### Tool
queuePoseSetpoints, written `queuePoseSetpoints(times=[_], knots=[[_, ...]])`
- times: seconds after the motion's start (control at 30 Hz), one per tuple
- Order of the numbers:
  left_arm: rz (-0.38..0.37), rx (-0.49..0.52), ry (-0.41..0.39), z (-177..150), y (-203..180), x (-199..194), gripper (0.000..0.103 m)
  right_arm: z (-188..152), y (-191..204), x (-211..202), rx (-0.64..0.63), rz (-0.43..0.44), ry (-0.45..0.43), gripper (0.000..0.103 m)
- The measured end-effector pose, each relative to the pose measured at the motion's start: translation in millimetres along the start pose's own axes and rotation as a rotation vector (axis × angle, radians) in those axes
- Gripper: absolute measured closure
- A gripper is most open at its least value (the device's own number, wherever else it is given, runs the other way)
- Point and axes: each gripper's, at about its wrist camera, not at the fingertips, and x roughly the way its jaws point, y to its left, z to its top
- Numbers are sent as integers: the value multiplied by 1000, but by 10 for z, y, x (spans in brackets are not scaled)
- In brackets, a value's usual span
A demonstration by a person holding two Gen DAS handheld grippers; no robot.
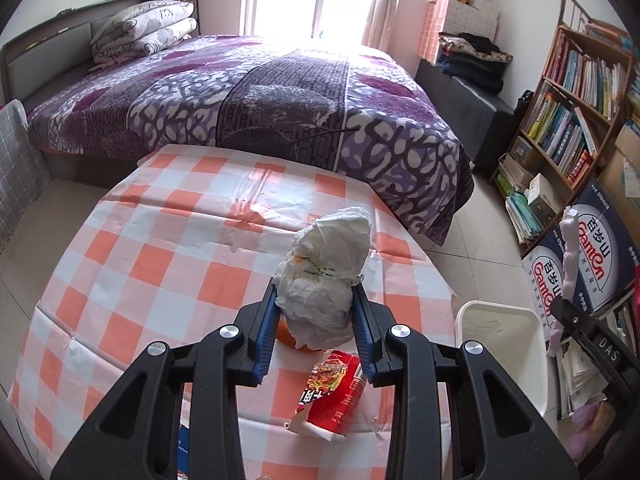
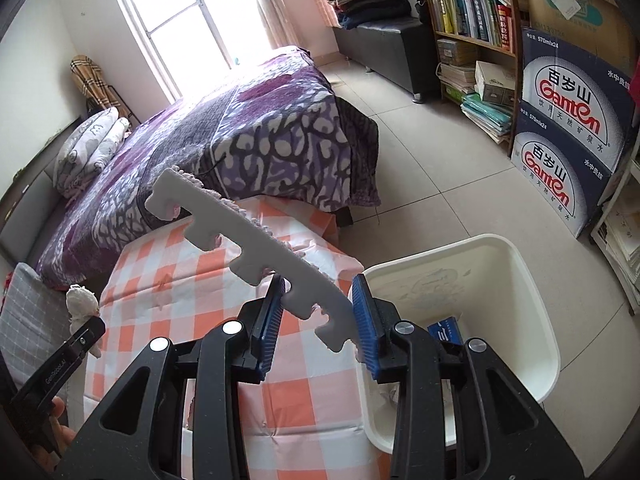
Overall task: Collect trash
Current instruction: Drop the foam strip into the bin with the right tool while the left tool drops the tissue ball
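My left gripper (image 1: 316,292) is shut on a crumpled white paper wad (image 1: 326,268) and holds it above the checked table (image 1: 160,248). Under it lie an orange peel (image 1: 290,336) and a red snack wrapper (image 1: 334,392). My right gripper (image 2: 318,300) is shut on a long white notched foam strip (image 2: 248,236), held slanting over the table edge beside the white trash bin (image 2: 532,300). The strip (image 1: 568,248) and the bin (image 1: 532,360) also show in the left wrist view. A blue packet (image 2: 446,330) lies inside the bin.
A bed with a purple blanket (image 1: 260,92) stands beyond the table. A bookshelf (image 1: 572,104) and stacked Ganten water boxes (image 2: 572,120) line the right wall. A tiled floor (image 2: 432,184) lies between the bed and the shelf.
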Motion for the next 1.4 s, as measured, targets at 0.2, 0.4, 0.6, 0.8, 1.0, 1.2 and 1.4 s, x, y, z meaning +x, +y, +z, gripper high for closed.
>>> queuePoseSetpoints(times=[0.2,0.4,0.6,0.8,1.0,1.2,1.4], knots=[[-25,60,9,-86,-304,10,69,65,-326,-43,96,-39,-1,69],[-67,119,31,-182,-627,33,69,105,-624,-84,176,-80,13,67],[-123,162,53,-257,-952,33,69,133,-938,-193,266,-138,-4,29],[-160,222,79,-394,-1282,73,68,176,-1276,-296,339,-157,-19,20],[-190,279,124,-565,-1596,155,68,183,-1513,-371,386,-175,-19,20],[-230,346,148,-746,-1923,174,67,195,-1629,-409,391,-187,-14,18],[-308,384,147,-837,-2111,160,25,210,-1782,-438,426,-191,-14,17]])
